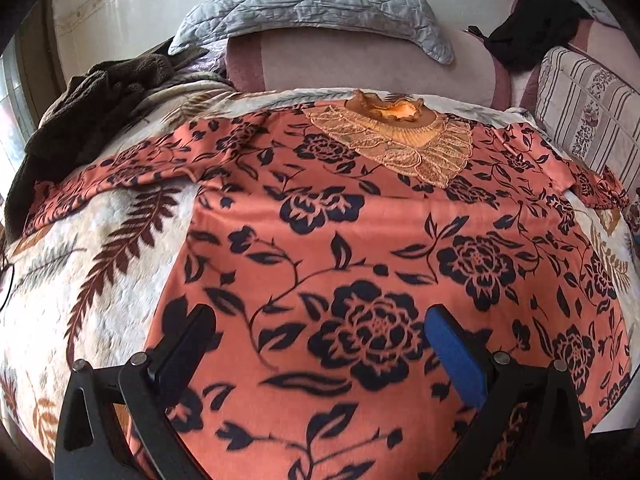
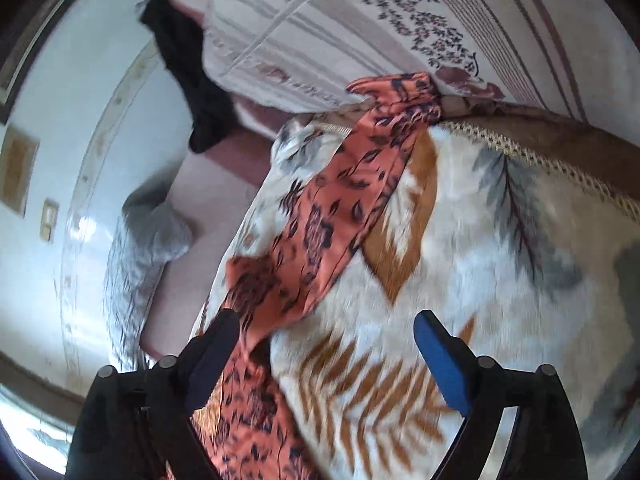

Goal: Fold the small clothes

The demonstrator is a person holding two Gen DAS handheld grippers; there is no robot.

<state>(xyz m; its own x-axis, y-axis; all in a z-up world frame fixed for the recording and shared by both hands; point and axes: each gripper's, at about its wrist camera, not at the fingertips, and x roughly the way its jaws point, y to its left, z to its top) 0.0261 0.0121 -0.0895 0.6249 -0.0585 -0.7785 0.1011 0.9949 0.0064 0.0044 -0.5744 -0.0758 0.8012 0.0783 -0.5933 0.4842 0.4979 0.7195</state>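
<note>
Both grippers, left (image 1: 320,360) and right (image 2: 326,356), fingers spread, gripping nothing. Floral blouse (image 1: 360,220) flat on bed blanket (image 1: 100,280); hem cut off, right view blurred.

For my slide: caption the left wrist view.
Open left gripper above orange floral blouse spread on leaf-print blanket.

The blouse (image 1: 360,240) lies spread on the blanket (image 1: 100,280) mid-frame, a pillow (image 1: 312,4) above it, a dark towel (image 1: 92,108) upper left.
</note>
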